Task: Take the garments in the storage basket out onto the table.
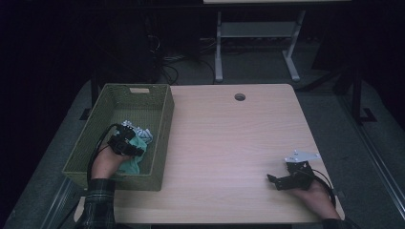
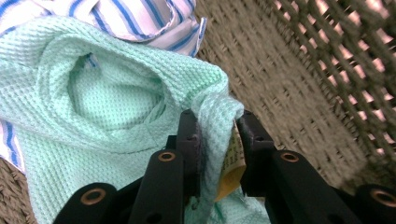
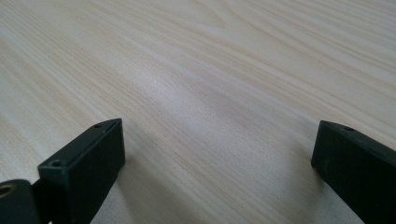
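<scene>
**Mint cloth pinched in the basket, ready to lift**

My left hand-held gripper (image 2: 217, 135) sits inside the green woven basket (image 1: 165, 119) at the left of the high view, its jaws clamped on a raised fold of the mint waffle-weave cloth (image 2: 107, 93). A yellowish tag (image 2: 231, 168) shows between the jaws beside the fold. The cloth lies on the basket floor, touching a blue-striped white cloth (image 2: 140, 18) that lies behind it, toward the top of the left gripper view.

I judge the step in hand to be the grasp itself: the fold is caught, the cloth not yet raised. The next move calls for a straight lift, high enough to clear the basket wall, and slow enough that the striped cloth does not drag along with it.

My right hand-held gripper (image 1: 279, 181) rests at the lower right of the high view, jaws wide apart over bare wood, holding nothing.

The desk (image 1: 229, 143) is pale wood grain with a round cable hole (image 1: 239, 97) near its far edge. The room beyond is dark; grey floor, a white frame's legs (image 1: 218, 52) and loose cables (image 1: 167, 67) show at the top of the frame.
</scene>
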